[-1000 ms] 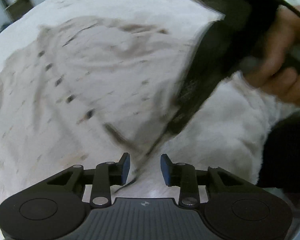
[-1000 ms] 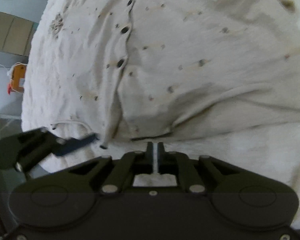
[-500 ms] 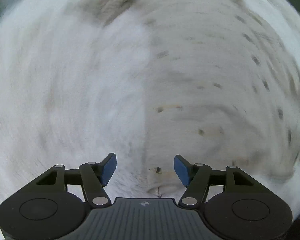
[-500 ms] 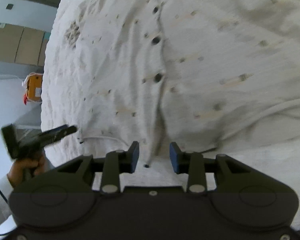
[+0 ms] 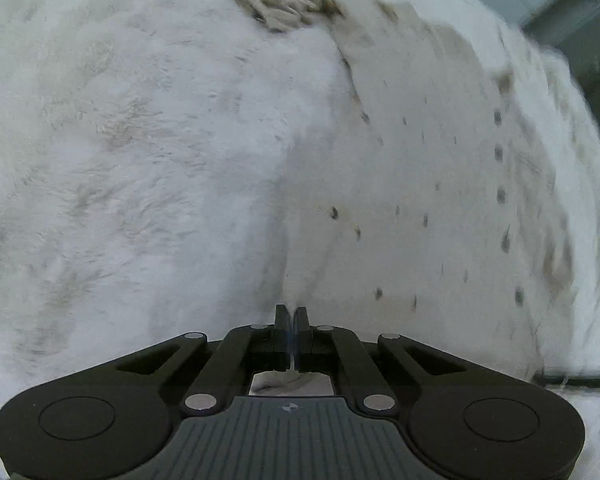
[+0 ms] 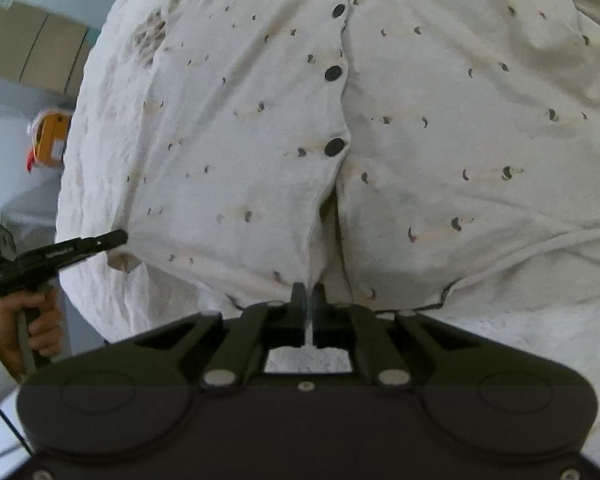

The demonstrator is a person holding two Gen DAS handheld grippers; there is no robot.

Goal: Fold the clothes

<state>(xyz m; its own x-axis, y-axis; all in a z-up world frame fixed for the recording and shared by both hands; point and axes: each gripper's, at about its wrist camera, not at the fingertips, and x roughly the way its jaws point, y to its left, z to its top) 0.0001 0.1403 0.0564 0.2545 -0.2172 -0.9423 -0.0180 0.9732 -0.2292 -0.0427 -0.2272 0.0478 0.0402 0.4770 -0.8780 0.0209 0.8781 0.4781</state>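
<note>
Left wrist view: the left gripper (image 5: 291,316) has its jaws clenched on a pinch of pale cloth, apparently the edge of the shirt (image 5: 420,184), where a ridge of fabric rises toward twelve o'clock; I judge this a corner hold made ready for lifting. From there the shirt spreads toward two o'clock over a fluffy white blanket (image 5: 120,140), its bunched sleeve or collar end near twelve. Right wrist view: the right gripper (image 6: 309,300) is closing its jaws on the hem at the bottom of the button placket (image 6: 342,92), cloth showing between them. The buttoned, spotted shirt lies flat and face up, filling the frame from ten to three. At nine o'clock a hand (image 6: 28,320) carries the other gripper, its tip at the shirt's side edge. Two holds along the hem suit lifting it evenly for a fold
</note>
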